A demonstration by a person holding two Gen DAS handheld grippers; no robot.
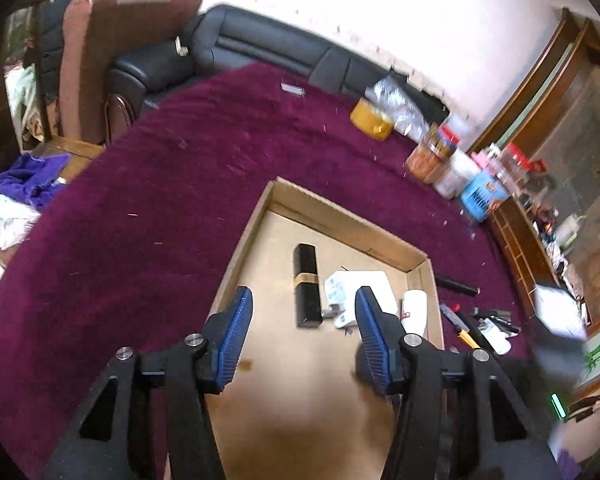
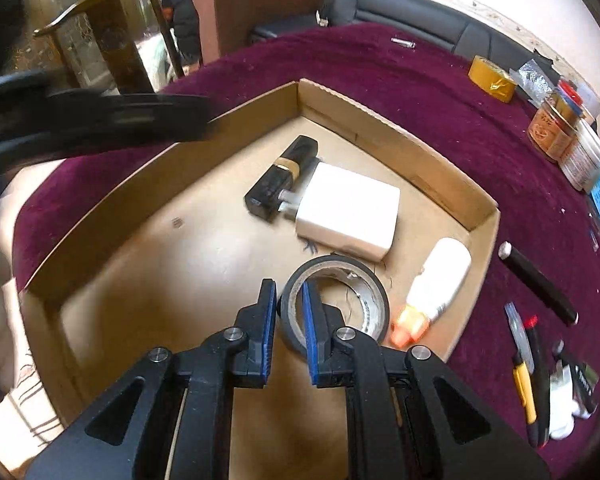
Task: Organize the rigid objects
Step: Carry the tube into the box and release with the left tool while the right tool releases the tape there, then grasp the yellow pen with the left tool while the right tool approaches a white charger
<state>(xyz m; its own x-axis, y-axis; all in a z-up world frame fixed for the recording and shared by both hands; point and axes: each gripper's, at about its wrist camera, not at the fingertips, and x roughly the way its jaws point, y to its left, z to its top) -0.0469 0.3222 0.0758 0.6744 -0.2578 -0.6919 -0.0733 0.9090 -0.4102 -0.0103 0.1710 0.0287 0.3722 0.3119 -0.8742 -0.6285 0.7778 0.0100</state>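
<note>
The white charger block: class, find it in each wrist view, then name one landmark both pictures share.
Left wrist: white charger block lies lower centre, partly behind the left gripper finger.
Right wrist: white charger block lies centre, beyond the right gripper.
Shared landmark: black lipstick tube beside its plug.

We are looking at a big purple cloth (image 1: 160, 184) covering the table. A black sofa (image 1: 260, 46) is sitting behind it, beside a brown chair (image 1: 96, 52). A person in dark clothes (image 2: 184, 4) is sitting past the chair. Purple and white cloths (image 1: 16, 196) are lying at the left. A wooden cabinet (image 1: 560, 112) is standing at the right.
</note>
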